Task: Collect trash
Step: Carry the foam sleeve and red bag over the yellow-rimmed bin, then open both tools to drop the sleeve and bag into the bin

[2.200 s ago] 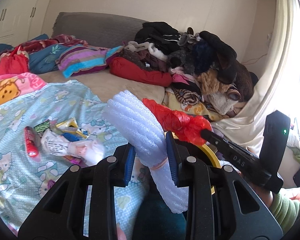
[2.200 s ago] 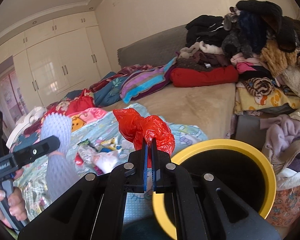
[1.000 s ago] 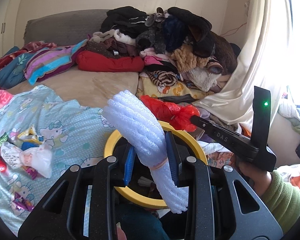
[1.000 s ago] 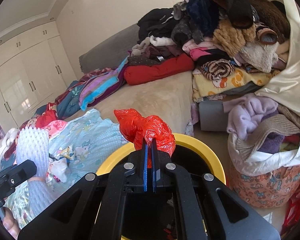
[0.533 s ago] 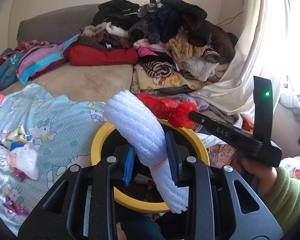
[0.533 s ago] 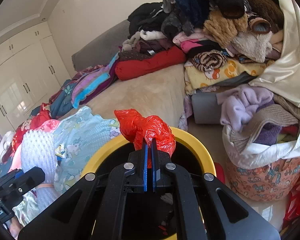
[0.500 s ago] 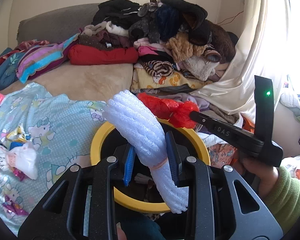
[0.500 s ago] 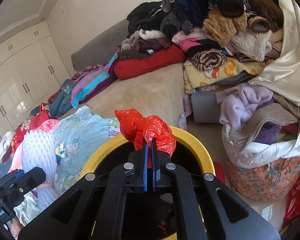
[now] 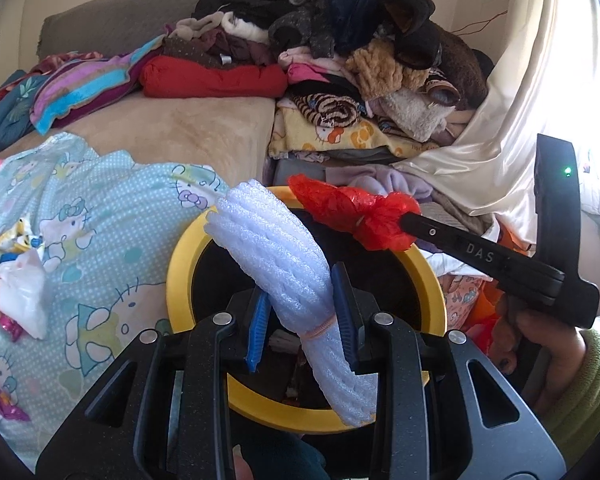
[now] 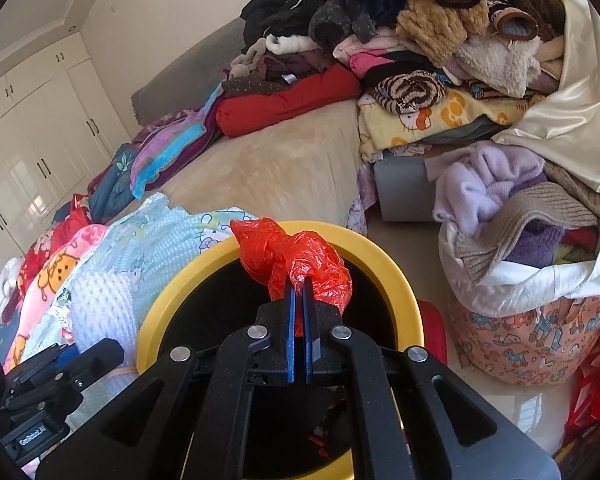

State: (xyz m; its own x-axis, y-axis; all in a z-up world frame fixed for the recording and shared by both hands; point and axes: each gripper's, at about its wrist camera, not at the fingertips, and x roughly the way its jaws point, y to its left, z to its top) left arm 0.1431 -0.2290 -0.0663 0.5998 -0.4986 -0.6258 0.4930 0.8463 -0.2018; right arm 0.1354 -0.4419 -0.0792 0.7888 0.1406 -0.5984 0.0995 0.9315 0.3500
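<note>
Risk: both loads hang over the yellow-rimmed bin (image 10: 396, 276), but the foam roll (image 9: 288, 264) is long and sits toward the bin's bed-side rim; released from here it could catch the rim and tip onto the bed (image 9: 180, 136). The red plastic bag (image 10: 296, 260) is light and could cling to the pads.

Left gripper (image 9: 300, 320): jaws partly open, clamped around the foam roll near its rubber band.

Right gripper (image 10: 296, 300): jaws nearly closed, pinching the bag's lower edge.

More trash (image 9: 16, 276) lies on the bed.

Right gripper (image 9: 410, 220) reads "DAS"; left gripper (image 10: 66, 354) "GenRobot.AI"
</note>
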